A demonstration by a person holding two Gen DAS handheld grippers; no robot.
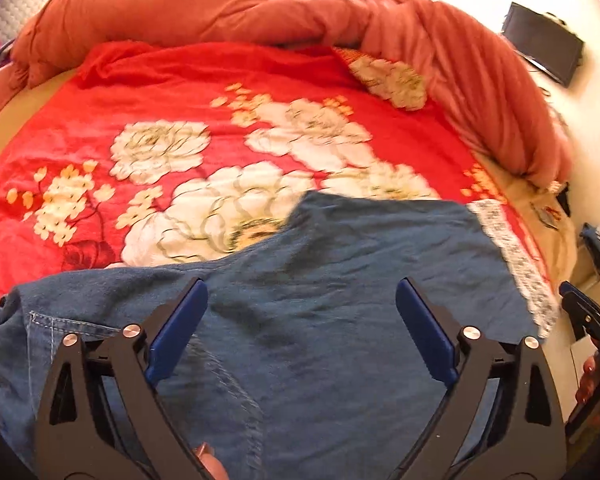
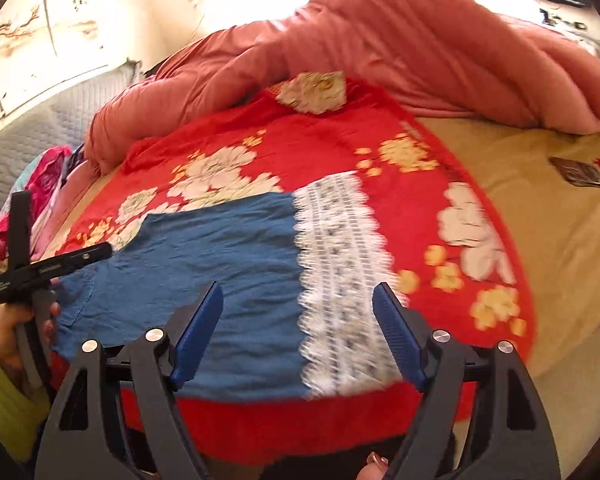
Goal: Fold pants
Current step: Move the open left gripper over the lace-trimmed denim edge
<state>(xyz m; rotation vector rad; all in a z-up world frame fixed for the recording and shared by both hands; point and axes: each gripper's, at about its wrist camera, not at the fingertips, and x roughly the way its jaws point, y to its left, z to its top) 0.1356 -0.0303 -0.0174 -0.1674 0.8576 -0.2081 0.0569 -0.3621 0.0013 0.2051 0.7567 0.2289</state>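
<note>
Denim pants (image 2: pixel 220 264) lie flat on the red floral blanket (image 2: pixel 428 184), lace hem (image 2: pixel 340 280) toward your right. Both tongs are released and hold nothing: left gripper (image 1: pixel 300 320) hovers over the upper denim, right gripper (image 2: pixel 298 320) over the hem. Pinch both layers at the edges, lift evenly, then fold across without dragging the blanket.

Black gripper (image 2: pixel 298 334) arms, blue pads (image 2: pixel 198 334), silver screws — lime-green sleeve (image 2: pixel 4 396).
</note>
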